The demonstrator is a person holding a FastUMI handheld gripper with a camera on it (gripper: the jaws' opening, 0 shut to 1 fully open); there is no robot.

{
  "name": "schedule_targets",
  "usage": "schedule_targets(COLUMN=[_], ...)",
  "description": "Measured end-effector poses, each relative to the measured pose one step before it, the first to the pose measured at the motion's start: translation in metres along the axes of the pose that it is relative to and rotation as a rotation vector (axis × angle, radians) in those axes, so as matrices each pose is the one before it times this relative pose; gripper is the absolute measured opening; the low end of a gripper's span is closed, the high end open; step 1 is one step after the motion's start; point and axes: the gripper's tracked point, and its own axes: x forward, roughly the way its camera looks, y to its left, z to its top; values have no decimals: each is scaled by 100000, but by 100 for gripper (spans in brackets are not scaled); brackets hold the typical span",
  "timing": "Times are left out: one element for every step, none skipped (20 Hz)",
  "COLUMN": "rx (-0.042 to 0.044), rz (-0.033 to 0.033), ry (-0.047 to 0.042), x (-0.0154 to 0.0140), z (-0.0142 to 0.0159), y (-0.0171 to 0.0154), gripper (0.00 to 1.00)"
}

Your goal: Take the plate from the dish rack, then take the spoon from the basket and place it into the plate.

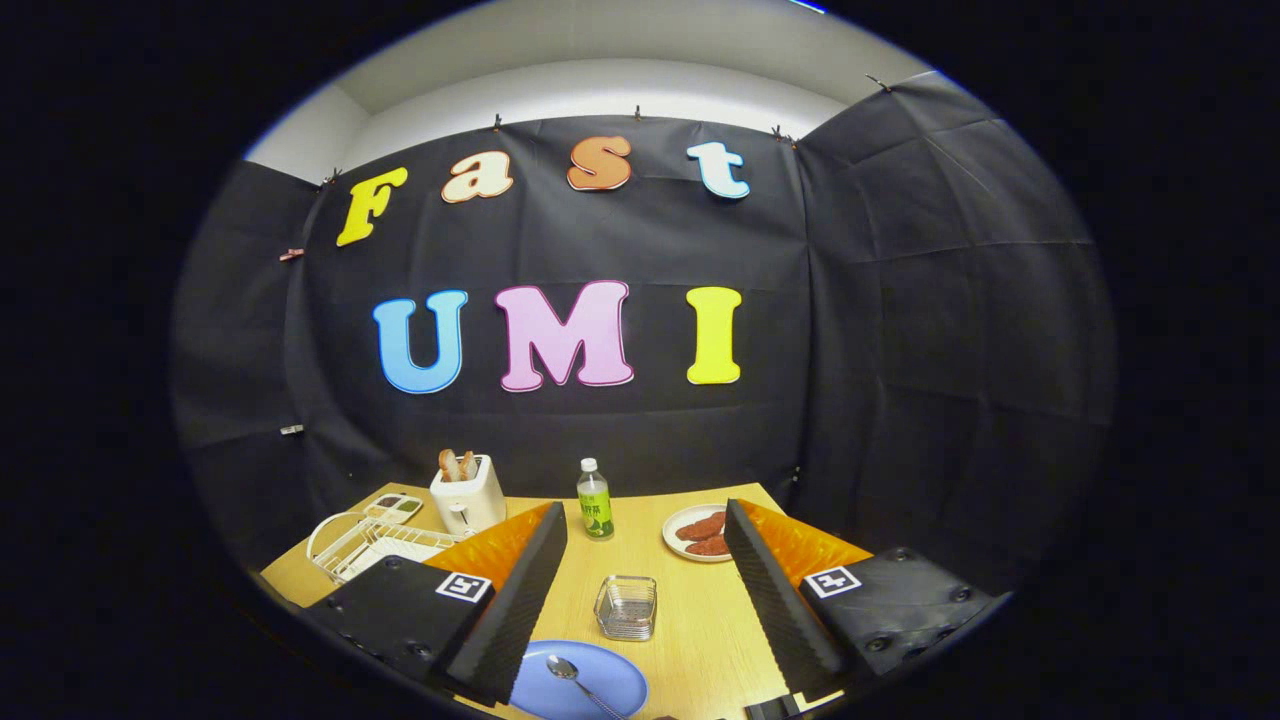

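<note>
On the tabletop (690, 620) there is one blue plate (578, 690) with one spoon (572, 675) on it, one small wire basket (626, 607), one green bottle (595, 501), one white dish rack (365, 540), one white toaster (467, 495) with two slices in it, and one white plate of reddish food (700, 532). The one hand-held gripper (640, 600) has two fingers, spread apart with nothing between their pads.
</note>
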Motion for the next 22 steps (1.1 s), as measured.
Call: schedule_targets(rx=[-266,-320,-370,-213,-454,-962,-1323,-1185,-873,-390,113,646,578,242,-35,66,-41,-123,-226,-384,-510,-649], rz=[-598,-226,-196,-35,102,200,479,760,764,795,677,436,416,424,640,959,907,150,-37,-662,-806,-1053], ry=[193,196,69,-184,-89,481,914,187,-2,-44,106,-364,-569,-233,-13,73,-81,-351,74,-220,-7,-358], x=[-42,-104,15,13,113,142,104,188,277,134,140,123,105,100,-101,11,32,159,55,64,24,-2], z=[-140,-52,-54,0,-96,-164,-195,41,115,195,83,151,179,106,-26,-21,54,-10,-156,-129,-223,-170], y=[352,456,467,455,488,424,402,446,415,450,381,360,322,312,285,349,351,133,21,-116,-177,-215], gripper=[97,97,97,97,97,97,97,97,97,97,97,97,97,97,97,97,97,97,97,97,96,96])
